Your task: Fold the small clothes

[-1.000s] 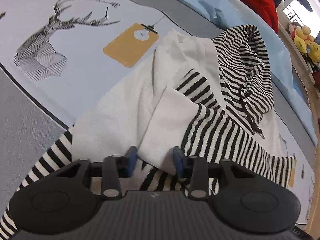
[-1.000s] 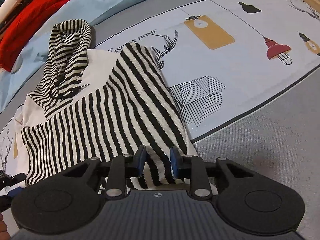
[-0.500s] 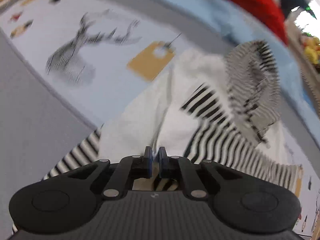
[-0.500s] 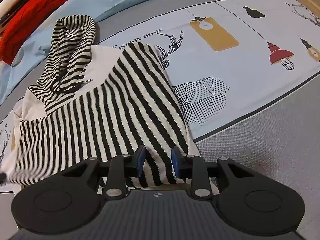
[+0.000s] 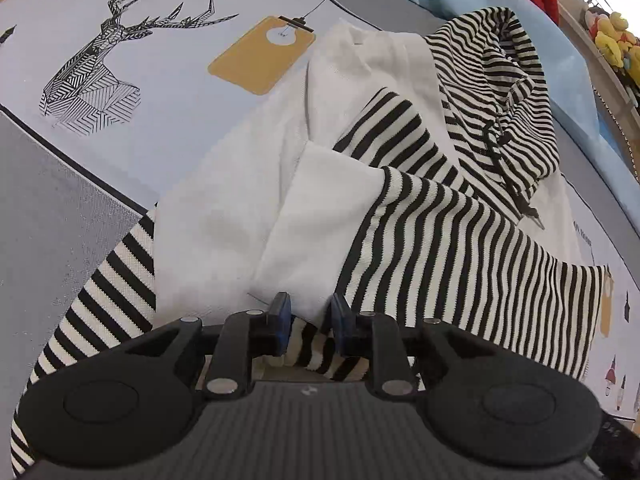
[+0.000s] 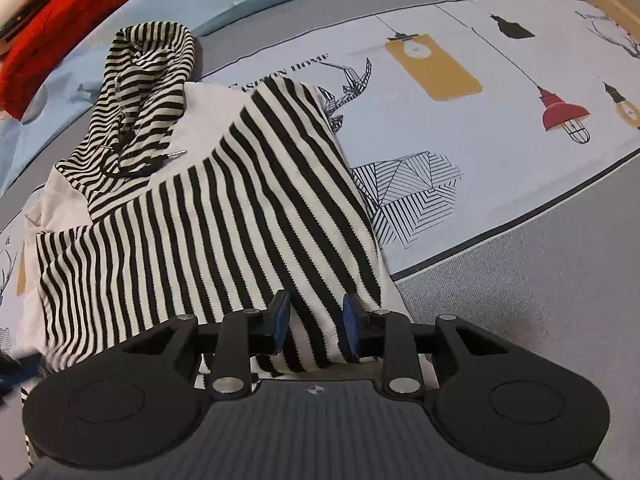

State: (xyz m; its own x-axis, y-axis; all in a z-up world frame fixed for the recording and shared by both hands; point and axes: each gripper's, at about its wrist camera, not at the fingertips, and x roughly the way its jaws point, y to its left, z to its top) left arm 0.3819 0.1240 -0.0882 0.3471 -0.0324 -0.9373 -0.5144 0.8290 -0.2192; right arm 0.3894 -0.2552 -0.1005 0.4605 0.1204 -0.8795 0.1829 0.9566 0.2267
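Fabric fills the near ground in both wrist views. The left hand-held gripper [image 5: 307, 322] points steeply down, its jaws opening, with a bunched fold of the striped-and-white hoodie [image 5: 248, 216] between its blue pads [image 5: 280, 322]; whether they press on the cloth I cannot tell. The right hand-held gripper [image 6: 316, 326] has its jaws partly spread around a striped sleeve [image 6: 288, 184], which passes between the pads; contact there is unclear too. Beyond the fingers the hoodie lies crumpled on a printed sheet [image 6: 500, 152], white body on the left side, striped sleeves crossed over it. Its striped hood [image 5: 500, 92] lies further back, drawstring trailing. Past that come a pale blue cloth [image 6: 132, 32] and a red garment [image 6: 80, 12].
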